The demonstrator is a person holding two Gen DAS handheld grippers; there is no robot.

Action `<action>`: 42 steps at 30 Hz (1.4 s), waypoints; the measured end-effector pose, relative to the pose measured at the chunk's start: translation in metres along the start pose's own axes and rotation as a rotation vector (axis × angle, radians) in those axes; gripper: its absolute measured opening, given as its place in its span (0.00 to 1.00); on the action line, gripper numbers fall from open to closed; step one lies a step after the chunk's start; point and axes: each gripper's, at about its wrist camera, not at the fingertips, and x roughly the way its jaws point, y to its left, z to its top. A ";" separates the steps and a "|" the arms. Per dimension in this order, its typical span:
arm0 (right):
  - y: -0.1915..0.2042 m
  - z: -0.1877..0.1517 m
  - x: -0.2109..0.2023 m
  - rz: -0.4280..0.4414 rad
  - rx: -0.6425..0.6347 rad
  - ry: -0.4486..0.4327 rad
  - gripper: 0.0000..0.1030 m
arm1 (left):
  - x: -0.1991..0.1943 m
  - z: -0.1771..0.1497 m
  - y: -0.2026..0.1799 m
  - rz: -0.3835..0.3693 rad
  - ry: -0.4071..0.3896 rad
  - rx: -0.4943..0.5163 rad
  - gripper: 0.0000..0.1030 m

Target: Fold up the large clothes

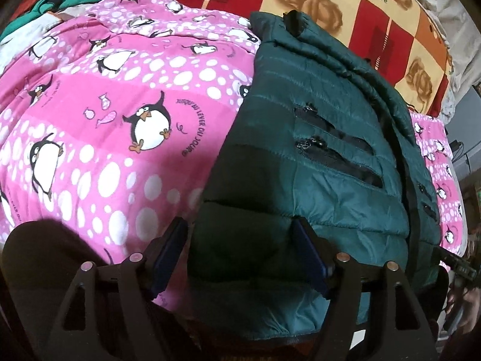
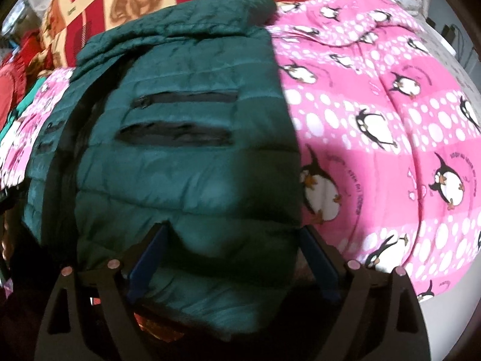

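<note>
Jacket [image 1: 315, 156], dark green quilted, lies on pink penguin bedspread [image 1: 105, 96]. Left gripper [image 1: 240, 252] and right gripper [image 2: 234, 252] stand wide open over its near hem, holding nothing. Step: approach to grasp. Next: close both on hem, fold toward far collar.

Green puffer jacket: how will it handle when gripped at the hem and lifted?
The green puffer jacket is quilted and creased, so probably floppy and light, sagging between grips. Its sheen suggests slippery fabric. The padded hem between the left gripper fingers likely compresses.
</note>
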 end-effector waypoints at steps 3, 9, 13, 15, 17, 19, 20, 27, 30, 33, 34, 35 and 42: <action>-0.010 0.003 0.007 0.015 0.040 0.034 0.90 | 0.001 0.001 0.000 -0.002 0.005 0.009 0.49; -0.009 -0.003 0.016 0.137 0.044 0.090 0.90 | 0.002 -0.001 -0.001 -0.006 0.007 0.028 0.51; -0.004 -0.006 0.020 0.147 0.022 0.091 0.92 | 0.004 -0.004 -0.007 0.014 -0.001 0.051 0.52; -0.005 -0.006 0.019 0.161 0.031 0.089 0.92 | 0.004 -0.004 -0.008 0.019 -0.004 0.052 0.52; -0.005 -0.008 0.018 0.176 0.034 0.099 0.92 | 0.004 -0.003 -0.007 0.019 0.002 0.043 0.52; -0.005 -0.010 0.016 0.188 0.024 0.101 0.92 | 0.004 -0.003 -0.007 0.023 0.004 0.040 0.52; -0.004 -0.012 0.015 0.187 0.015 0.089 0.91 | 0.004 -0.004 -0.007 0.027 0.003 0.040 0.52; 0.005 -0.013 0.005 0.153 -0.079 0.045 0.53 | 0.003 -0.006 -0.008 0.032 0.011 0.031 0.52; 0.006 -0.010 -0.002 0.159 -0.092 0.029 0.37 | 0.001 -0.007 -0.010 0.027 0.032 0.039 0.44; 0.005 -0.006 -0.011 0.176 -0.096 0.013 0.26 | -0.008 -0.009 -0.014 0.040 0.003 0.047 0.14; 0.004 -0.004 -0.014 0.187 -0.095 0.007 0.25 | -0.012 -0.009 -0.018 0.061 -0.009 0.068 0.06; 0.004 -0.002 -0.017 0.199 -0.094 -0.001 0.23 | -0.013 -0.009 -0.020 0.074 -0.014 0.082 0.00; 0.008 0.017 -0.044 0.273 -0.092 -0.079 0.20 | -0.041 0.006 -0.029 0.041 -0.057 0.094 0.00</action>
